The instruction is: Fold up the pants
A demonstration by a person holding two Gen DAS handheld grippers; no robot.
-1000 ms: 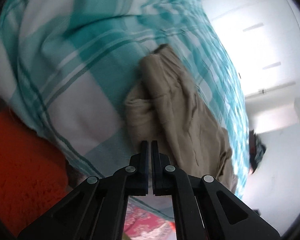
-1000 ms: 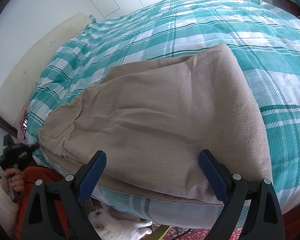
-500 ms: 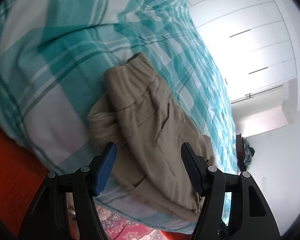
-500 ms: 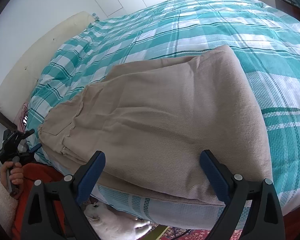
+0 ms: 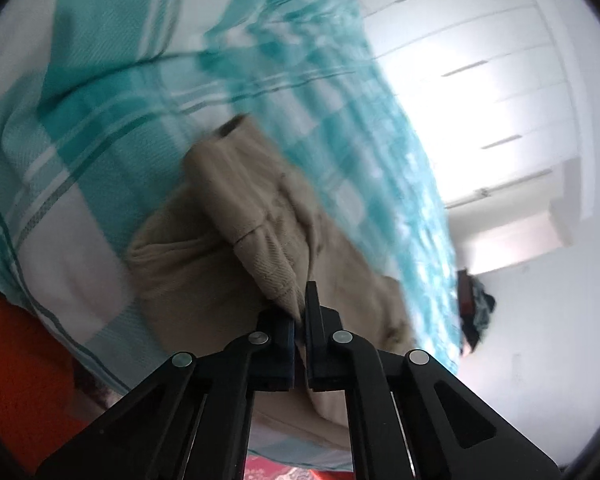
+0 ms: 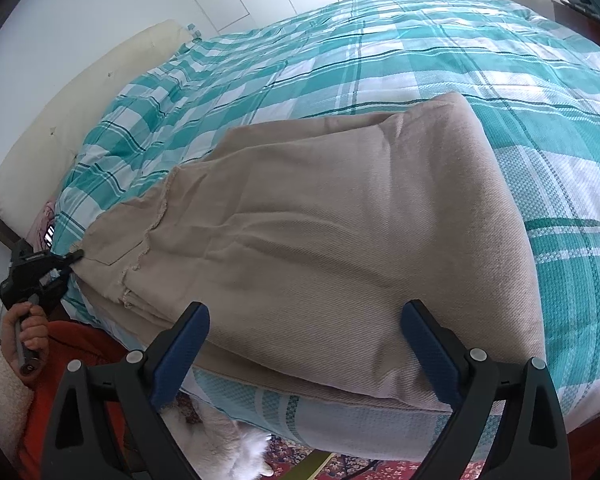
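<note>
The beige pants point(image 6: 340, 240) lie folded on the bed point(image 6: 440, 60), near the bed's front edge, on the teal and white checked bedspread point(image 6: 560, 200). Their waist end points toward the cream headboard point(image 6: 80, 120), and the folded end lies on the side away from it.

The left tool point(image 5: 300, 316) has its jaws closed narrow on a corner of the pants point(image 5: 268, 248) at the waist end; a bit of beige cloth sits pinched between the two black fingers. From the right wrist view the same left tool point(image 6: 74, 258) touches the pants corner at the bed's edge, just below the headboard side, and a hand point(image 6: 24, 328) in a cream sleeve grips its handle.

The right tool point(image 6: 304, 344) is wide open, its blue-padded fingers point(image 6: 184, 344) apart and holding nothing. It hovers just in front of the bed's front edge, with the pants' near fold showing between its fingers. Whether the fingers touch the cloth is hard to tell.

Below the bed's edge there is an orange garment point(image 6: 76, 344), something white and furry point(image 6: 220, 440), and a patterned red rug point(image 6: 360, 464).
</note>
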